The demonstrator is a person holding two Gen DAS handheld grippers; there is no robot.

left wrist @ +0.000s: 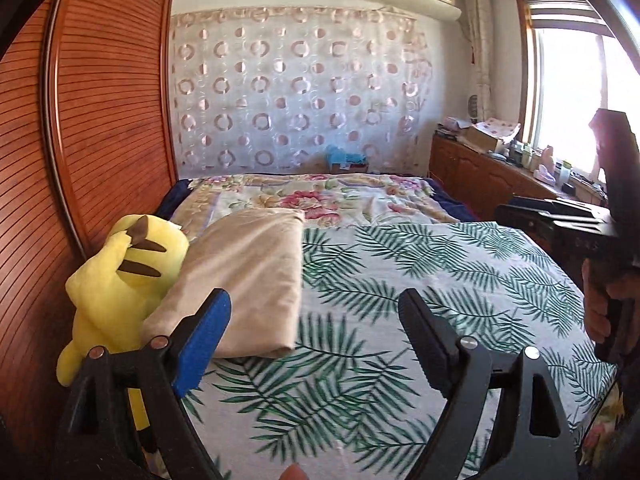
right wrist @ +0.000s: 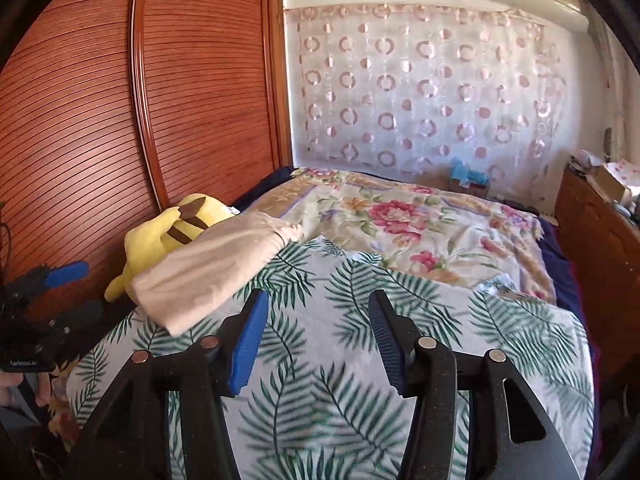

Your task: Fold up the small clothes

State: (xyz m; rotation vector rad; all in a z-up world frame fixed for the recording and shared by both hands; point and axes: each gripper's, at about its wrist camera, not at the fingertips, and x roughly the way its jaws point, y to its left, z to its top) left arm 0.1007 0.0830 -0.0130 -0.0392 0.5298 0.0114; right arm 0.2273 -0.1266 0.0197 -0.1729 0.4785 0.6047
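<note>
Nothing held in the left tongs (left wrist: 314, 296): spread wide, empty, only leaf-print bedcover (left wrist: 440, 280) behind the gap. Same for the right tongs (right wrist: 318, 294): released, narrower, nothing between the pads.

On the bed's left side, against a yellow plush toy (left wrist: 120, 280) by the wardrobe: the beige garment (left wrist: 240, 276), lying flat as a tidy rectangle and seemingly folded already. Long axis from the near left edge of the bed away toward the floral quilt (left wrist: 340, 200), slightly slanted to the right.

From the left tongs, ahead and a little left; near corner just behind the blue pad in the picture, contact impossible to judge. From the right tongs, ahead and well to the left, near end beyond the left pad. Nearer by judgement: the left hand, for any further touch-up or shift of the garment.

From the left wrist only: the right tongs' black body at the far right edge, with the hand (left wrist: 604, 300) gripping it, and the window side of the room. From the right wrist only: the left tongs from the side at the left edge, blue pad and black finger apart, plus the garment's near end, thick and layered. No unfolded clothing in either view.
</note>
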